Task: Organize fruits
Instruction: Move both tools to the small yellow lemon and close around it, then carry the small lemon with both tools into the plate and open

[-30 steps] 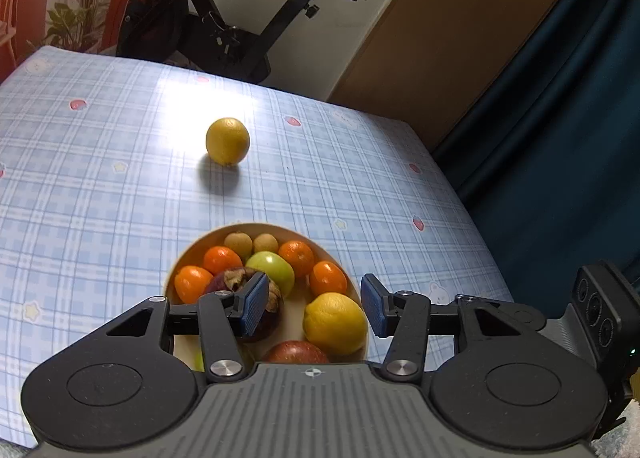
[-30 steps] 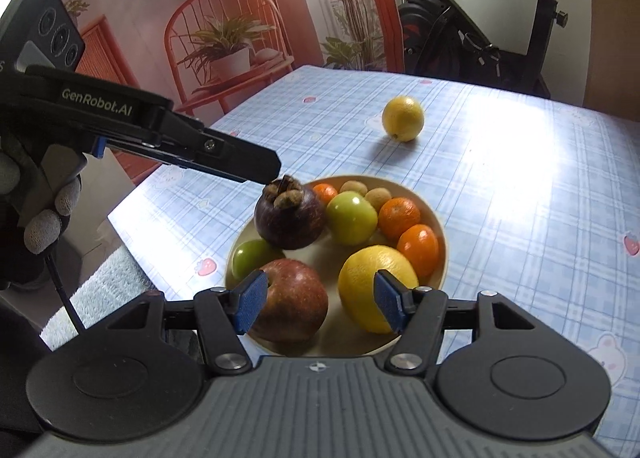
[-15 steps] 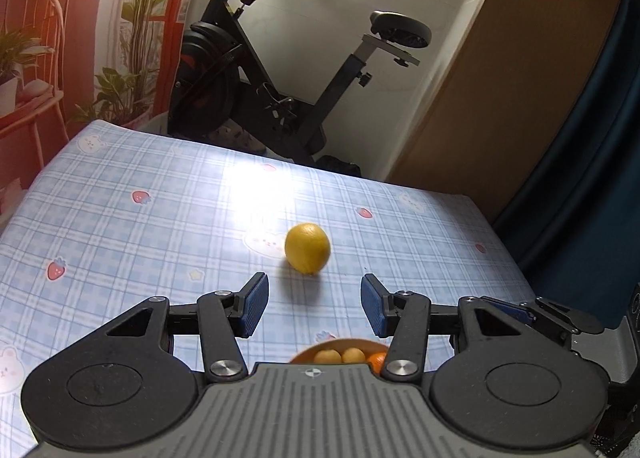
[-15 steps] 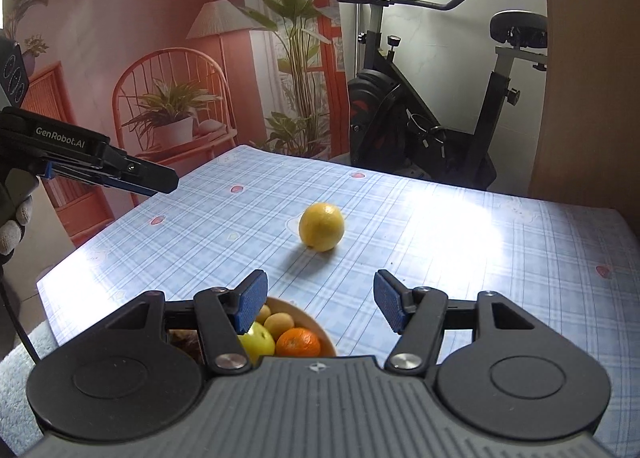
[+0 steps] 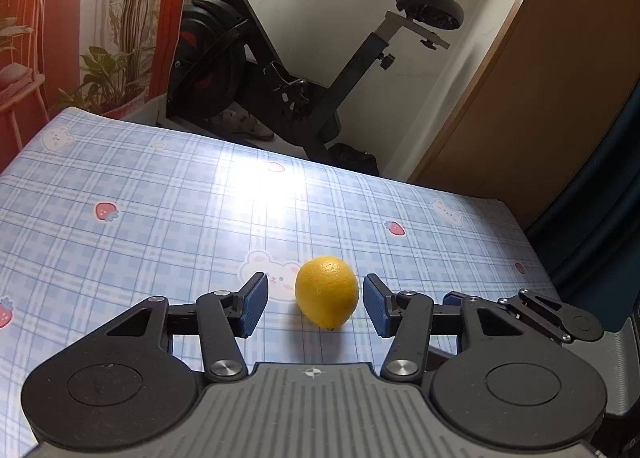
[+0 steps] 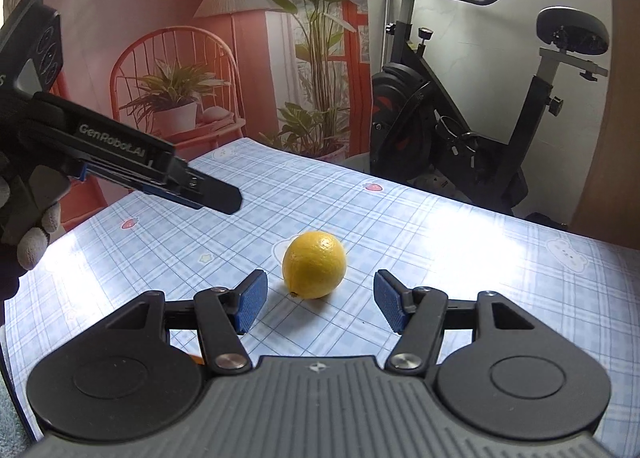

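Observation:
A yellow lemon [image 5: 327,291] lies alone on the blue checked tablecloth [image 5: 160,217]. In the left wrist view my left gripper [image 5: 316,308] is open and empty, its blue pads standing either side of the lemon without touching it. In the right wrist view the lemon [image 6: 314,264] sits just beyond my right gripper [image 6: 318,304], which is open and empty. The left gripper's body [image 6: 120,161] shows there at the left, above the table. The fruit bowl is out of both views.
An exercise bike [image 5: 288,69] stands on the floor beyond the table's far edge. A brown door [image 5: 540,89] and a dark curtain [image 5: 608,217] are at the right. A red chair with potted plants [image 6: 176,105] stands left of the table.
Both grippers have moved forward from over the fruit bowl towards the lone lemon. The bowl has dropped out of both views, and the lemon now sits close between the fingers.

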The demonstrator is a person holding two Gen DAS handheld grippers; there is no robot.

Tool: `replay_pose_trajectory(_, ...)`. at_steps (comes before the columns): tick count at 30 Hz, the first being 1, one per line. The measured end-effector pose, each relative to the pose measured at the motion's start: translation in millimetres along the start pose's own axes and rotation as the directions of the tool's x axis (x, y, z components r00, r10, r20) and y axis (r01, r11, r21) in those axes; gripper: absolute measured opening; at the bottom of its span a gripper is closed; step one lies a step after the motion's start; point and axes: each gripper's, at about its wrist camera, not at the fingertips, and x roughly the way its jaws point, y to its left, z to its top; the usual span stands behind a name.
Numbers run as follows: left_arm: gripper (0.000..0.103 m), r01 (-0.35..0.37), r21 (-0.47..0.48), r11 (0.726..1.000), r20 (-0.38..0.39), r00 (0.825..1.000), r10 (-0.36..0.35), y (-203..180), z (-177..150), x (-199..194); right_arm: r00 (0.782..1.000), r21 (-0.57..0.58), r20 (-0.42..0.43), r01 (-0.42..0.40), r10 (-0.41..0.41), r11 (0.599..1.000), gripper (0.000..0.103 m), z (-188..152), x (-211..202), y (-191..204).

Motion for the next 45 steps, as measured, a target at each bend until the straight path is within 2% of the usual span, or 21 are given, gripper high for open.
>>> replay_pose_trajectory(10, 0.055, 0.050, -0.033, 0.998, -0.096, 0.994, -0.053, 7.9, 11.7, 57.1, 0.995, -0.019, -0.082, -0.055, 0.053, 0.998, 0.065, -2.9, 59.4, -5.5)
replay_pose_trajectory(19, 0.054, 0.097, -0.064, 0.993, -0.144, 0.984, -0.106, 16.7, 10.5, 74.0, 0.991, 0.003, -0.101, -0.086, 0.086, 0.996, 0.066, -6.5, 82.6, -10.5)
replay_pose_trajectory(21, 0.050, 0.114, -0.069, 0.991, -0.145, 0.982, -0.123, 16.8, 10.0, 74.4, 0.992, 0.000, -0.099, -0.083, 0.083, 0.997, 0.066, -6.2, 85.0, -10.9)
replay_pose_trajectory(24, 0.050, 0.118, -0.032, 0.992, -0.150, 0.981, -0.122, 13.7, 8.4, 73.0, 0.993, -0.001, -0.090, -0.071, 0.071, 0.997, 0.066, -5.9, 86.3, -11.4)
replay_pose_trajectory(25, 0.049, 0.119, -0.021, 0.993, -0.151, 0.981, -0.121, 12.5, 8.2, 73.0, 0.993, 0.002, -0.090, -0.074, 0.074, 0.997, 0.060, -6.1, 85.8, -11.0)
replay_pose_trajectory(33, 0.048, 0.150, -0.011, 0.989, -0.156, 0.976, -0.150, -0.8, 0.4, 48.7, 0.994, 0.018, -0.085, -0.064, 0.065, 0.998, 0.058, -5.0, 58.3, -5.0)
replay_pose_trajectory(41, 0.048, 0.191, 0.062, 0.980, -0.158, 0.971, -0.179, -36.0, -21.2, -0.9, 0.996, -0.010, -0.081, -0.036, 0.035, 0.999, 0.058, -8.9, -4.0, 19.7)
replay_pose_trajectory(45, 0.048, 0.223, 0.064, 0.973, -0.176, 0.962, -0.209, -46.9, -35.9, -24.9, 0.997, -0.003, -0.077, -0.026, 0.026, 1.000, 0.058, -17.5, -35.0, 34.1)
